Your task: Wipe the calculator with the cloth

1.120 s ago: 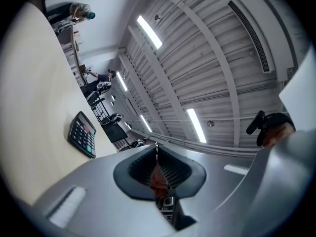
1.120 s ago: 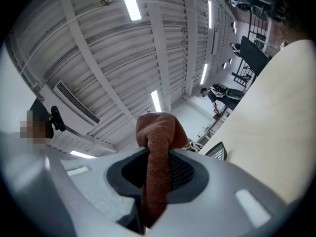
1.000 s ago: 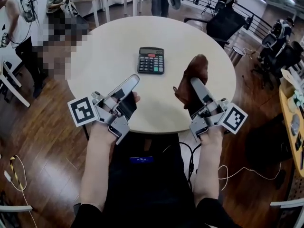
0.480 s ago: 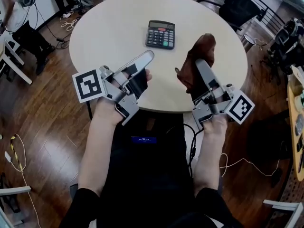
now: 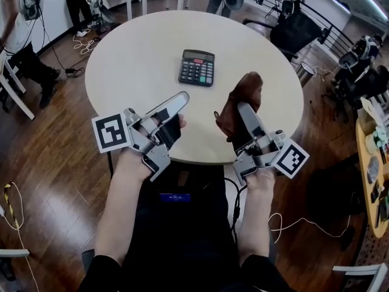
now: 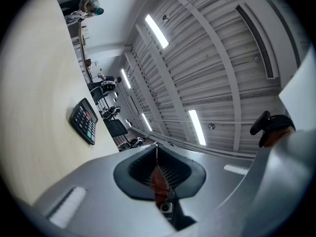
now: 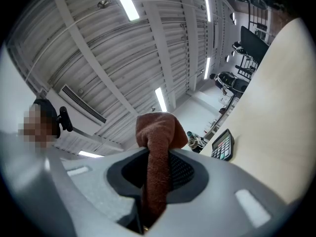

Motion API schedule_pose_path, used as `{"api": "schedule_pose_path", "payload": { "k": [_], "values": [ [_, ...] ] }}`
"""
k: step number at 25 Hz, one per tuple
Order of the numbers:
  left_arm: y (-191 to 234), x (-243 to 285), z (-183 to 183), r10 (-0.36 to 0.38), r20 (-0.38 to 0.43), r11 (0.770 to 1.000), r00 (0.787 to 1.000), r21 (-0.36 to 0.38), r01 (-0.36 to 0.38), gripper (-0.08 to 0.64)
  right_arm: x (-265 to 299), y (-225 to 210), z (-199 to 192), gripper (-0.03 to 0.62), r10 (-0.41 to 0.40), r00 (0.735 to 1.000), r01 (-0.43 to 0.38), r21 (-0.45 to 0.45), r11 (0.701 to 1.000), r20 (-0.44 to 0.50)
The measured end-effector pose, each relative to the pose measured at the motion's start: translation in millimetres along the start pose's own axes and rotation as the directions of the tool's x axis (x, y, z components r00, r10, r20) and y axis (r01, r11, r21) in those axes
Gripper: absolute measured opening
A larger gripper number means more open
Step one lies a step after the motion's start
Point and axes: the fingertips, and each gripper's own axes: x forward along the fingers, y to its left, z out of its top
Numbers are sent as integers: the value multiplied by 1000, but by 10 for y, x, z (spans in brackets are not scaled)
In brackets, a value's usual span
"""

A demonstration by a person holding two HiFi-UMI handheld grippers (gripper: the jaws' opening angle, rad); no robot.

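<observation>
The calculator point(image 5: 196, 67) is dark with grey keys, a red and a green key among them, and a display strip at its far edge. It lies flat and face up near the middle of the round, pale worktop point(image 5: 127, 66). The cloth point(image 5: 244, 92) is brown and bunched, clamped between the jaws of the right hand-held gripper point(image 5: 244, 108), apart from the calculator.

Your calculator point(image 5: 196, 67) lies on the table point(image 5: 134, 53) near its middle, straight ahead of you and well apart from both grippers. Your left gripper point(image 5: 180, 99) is over the table's near edge, left of the right gripper point(image 5: 242, 107), and the cloth point(image 5: 245, 90) sits between the right one's jaws, reaching past their tips toward the calculator. Behind the table to the right is a chair point(image 5: 296, 32), and a person point(image 5: 18, 35) stands far left.
</observation>
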Motion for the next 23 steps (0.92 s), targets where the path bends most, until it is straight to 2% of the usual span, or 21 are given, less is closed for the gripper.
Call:
{"api": "schedule_pose_path", "payload": {
  "k": [15,23],
  "values": [
    [-15,19,-46,5,-4,1000,1000,-11,-5,-5,24,21,-19,64,1,1000,-1,0,1000,-22],
    [31,-111,-149,-1,-9,1000,1000,-11,1,-5,-17,27,-202,64,4,1000,-4,-6,1000,-31]
  ]
}}
